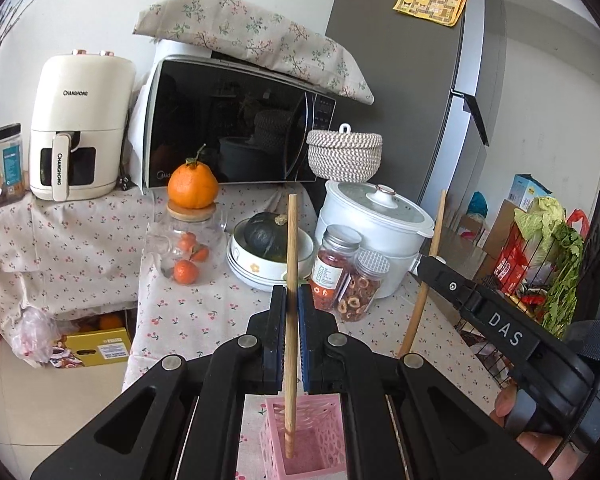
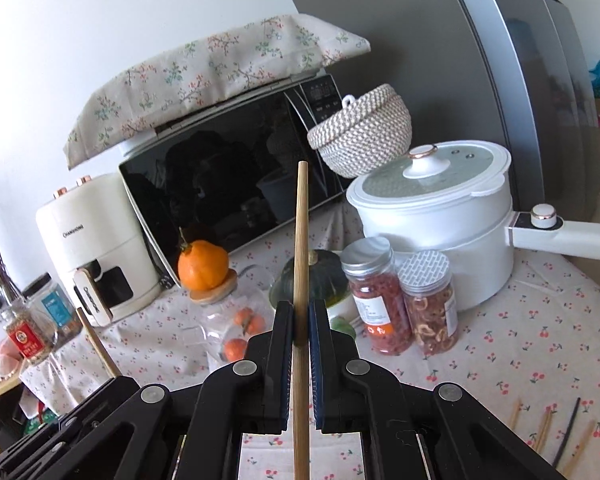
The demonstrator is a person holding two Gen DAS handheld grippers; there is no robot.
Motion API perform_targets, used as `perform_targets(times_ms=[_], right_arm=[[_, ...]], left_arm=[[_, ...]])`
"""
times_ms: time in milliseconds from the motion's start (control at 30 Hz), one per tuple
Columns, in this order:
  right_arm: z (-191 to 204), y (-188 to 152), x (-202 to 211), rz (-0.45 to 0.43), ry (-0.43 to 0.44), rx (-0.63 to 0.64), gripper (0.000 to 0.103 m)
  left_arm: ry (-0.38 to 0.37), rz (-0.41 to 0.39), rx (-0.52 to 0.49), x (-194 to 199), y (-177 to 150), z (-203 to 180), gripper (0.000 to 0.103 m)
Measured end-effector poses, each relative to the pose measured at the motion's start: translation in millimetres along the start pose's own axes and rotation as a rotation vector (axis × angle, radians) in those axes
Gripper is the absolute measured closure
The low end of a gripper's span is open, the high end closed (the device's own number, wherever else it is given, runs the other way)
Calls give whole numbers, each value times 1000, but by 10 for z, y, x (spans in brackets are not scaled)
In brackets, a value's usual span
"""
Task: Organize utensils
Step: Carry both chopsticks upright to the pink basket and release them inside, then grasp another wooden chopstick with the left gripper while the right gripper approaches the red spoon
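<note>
**Wood, plastic, cloth and gloss**

Pale matt wooden chopstick (image 1: 290, 320) stands in a pink perforated plastic holder (image 1: 320, 432). Flower-printed cloth tablecloth (image 2: 520, 344) looks soft and matt. Far off, the black glass microwave door (image 1: 228, 128) shines glossy, beside a rough woven rope basket (image 1: 344, 156)

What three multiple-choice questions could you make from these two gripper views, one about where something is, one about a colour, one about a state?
1. Where does the big orange sit?
A. on the glass jar's wooden lid
B. in the woven basket
C. on the microwave

2. What colour is the holder under the left gripper?
A. blue
B. pink
C. white

3. What is the right gripper doing?
A. open and empty
B. shut on a jar
C. shut on a chopstick

Answers: 1 A, it rests on the wooden lid. 2 B, its perforated walls are pink. 3 C, a wooden chopstick stands between its pads.
</note>
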State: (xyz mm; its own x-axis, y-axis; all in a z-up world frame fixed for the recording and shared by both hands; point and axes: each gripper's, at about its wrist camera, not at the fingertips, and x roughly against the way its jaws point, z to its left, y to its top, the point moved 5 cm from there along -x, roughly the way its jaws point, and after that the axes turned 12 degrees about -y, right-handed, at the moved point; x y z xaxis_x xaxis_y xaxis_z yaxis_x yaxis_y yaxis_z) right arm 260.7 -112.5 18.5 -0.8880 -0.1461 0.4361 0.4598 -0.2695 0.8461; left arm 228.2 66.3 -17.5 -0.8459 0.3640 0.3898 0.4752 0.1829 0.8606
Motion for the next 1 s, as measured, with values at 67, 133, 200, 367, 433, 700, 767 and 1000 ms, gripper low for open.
perform_targets(times_ms=[67,133,200,367,433,700,767,1000], right_arm=[[-26,-51,-58,27,10,-11,97],[-27,-93,-88,45,22,-9,97],[-19,-139,-110,73,46,-4,95],[-93,-106,-38,115,86,-23,80],[-178,-22,59,124,112,-55,64],[-681,233,535,115,10,-50,23],[-796,256,660,107,-36,-20,16],[-1063,206,1042,84,-146,97,1]], left_arm=[[-1,23,9,-60,-39,21,98],[1,33,4,-97,-65,20,98],[6,42,-2,-109,-79,8,98],[36,86,16,-93,-79,3,97],[37,98,32,-59,-79,0,96],[31,148,63,164,-138,-160,41],[26,162,52,241,-172,-233,33],[40,226,-57,444,-360,-563,14]])
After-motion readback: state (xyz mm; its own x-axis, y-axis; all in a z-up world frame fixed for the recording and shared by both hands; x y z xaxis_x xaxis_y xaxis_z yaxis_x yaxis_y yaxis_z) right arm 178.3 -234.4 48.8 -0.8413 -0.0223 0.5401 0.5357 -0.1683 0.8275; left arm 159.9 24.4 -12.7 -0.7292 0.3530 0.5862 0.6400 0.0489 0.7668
